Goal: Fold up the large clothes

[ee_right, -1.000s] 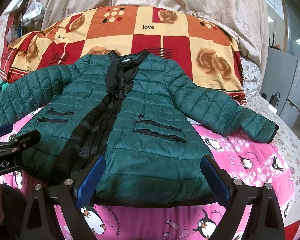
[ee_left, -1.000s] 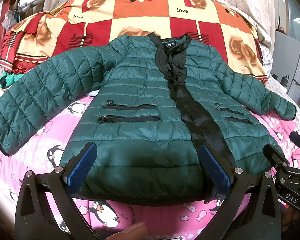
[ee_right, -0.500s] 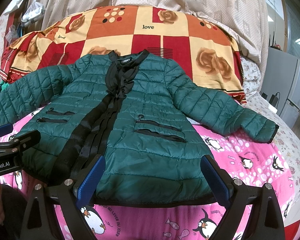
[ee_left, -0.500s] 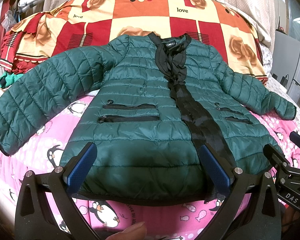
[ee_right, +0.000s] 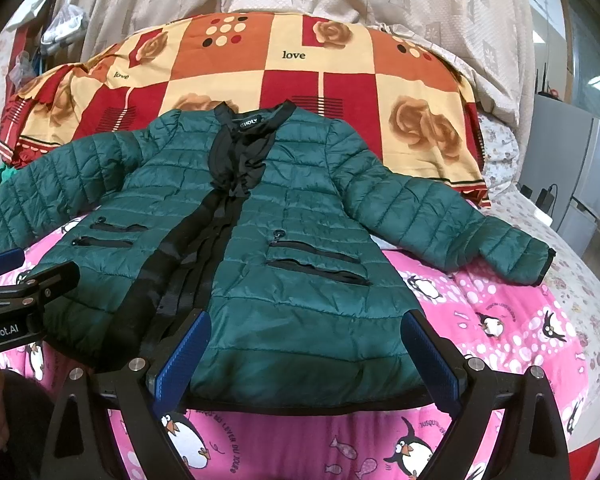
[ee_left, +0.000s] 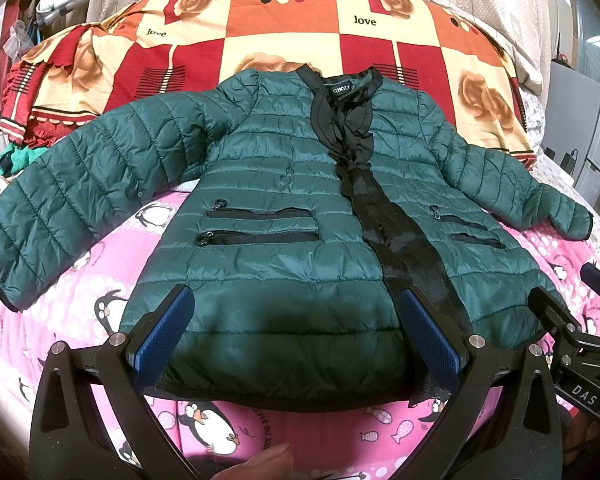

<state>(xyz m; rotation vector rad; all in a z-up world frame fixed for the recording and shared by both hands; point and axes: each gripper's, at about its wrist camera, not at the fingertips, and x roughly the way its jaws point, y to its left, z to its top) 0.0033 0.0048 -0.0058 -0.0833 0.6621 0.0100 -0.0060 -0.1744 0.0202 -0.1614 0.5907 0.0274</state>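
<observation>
Pink penguin-print bedding (ee_left: 100,280) carries the green quilted jacket (ee_left: 284,208) spread flat, front up, sleeves out, its hem just beyond the left gripper (ee_left: 300,336) and right gripper (ee_right: 304,356), both with jaws wide and holding nothing.

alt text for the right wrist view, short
A green quilted jacket lies flat, front up and sleeves spread, on a pink penguin blanket. The open right tool sits at its hem, and the left tool shows at the left edge.
</observation>
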